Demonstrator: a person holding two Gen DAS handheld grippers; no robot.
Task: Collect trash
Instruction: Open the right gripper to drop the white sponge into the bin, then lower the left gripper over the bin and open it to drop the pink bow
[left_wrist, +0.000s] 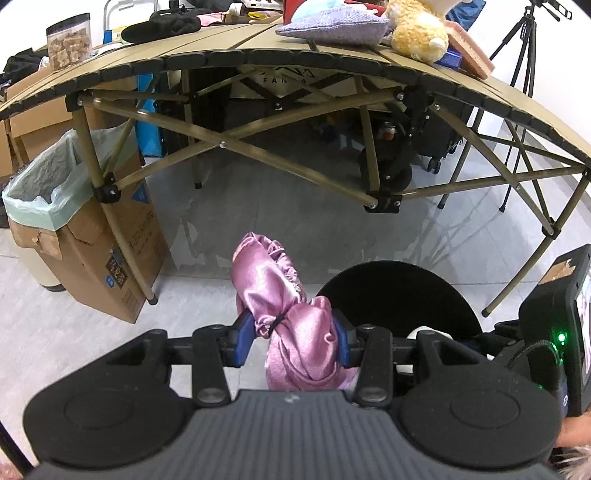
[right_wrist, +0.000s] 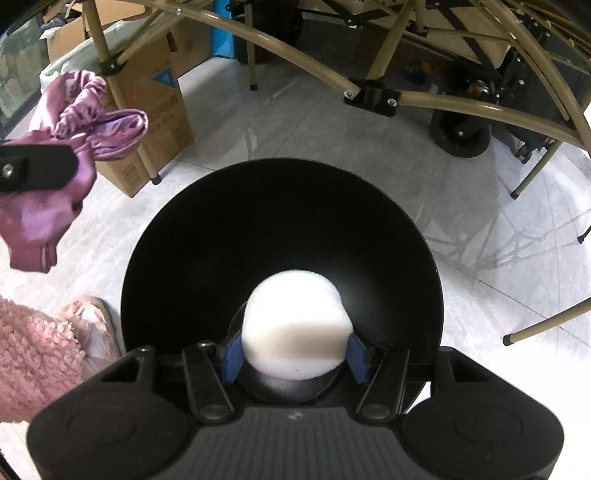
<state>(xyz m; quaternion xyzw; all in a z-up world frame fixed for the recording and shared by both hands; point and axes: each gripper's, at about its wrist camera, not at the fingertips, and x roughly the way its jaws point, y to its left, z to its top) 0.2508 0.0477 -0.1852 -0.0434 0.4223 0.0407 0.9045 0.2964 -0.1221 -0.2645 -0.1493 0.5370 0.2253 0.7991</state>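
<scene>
above the tiled floor (left_wrist: 92, 332), left gripper (left_wrist: 291, 343) clamps a pink satin bonnet (left_wrist: 280, 295); right gripper (right_wrist: 295, 356) pinches a white foam piece (right_wrist: 295, 325) against a black bowl (right_wrist: 280, 221); lined cardboard bin (left_wrist: 66, 206) stands left beside the folding table's leg (left_wrist: 122, 229).

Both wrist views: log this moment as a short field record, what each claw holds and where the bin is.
left claw: shut on pink cloth
right claw: shut on white foam, black disc beyond it
bin: lined box on floor beside table leg, left of left claw
table: jar, plush, cushion on top
trash binned: neither held item yet
</scene>
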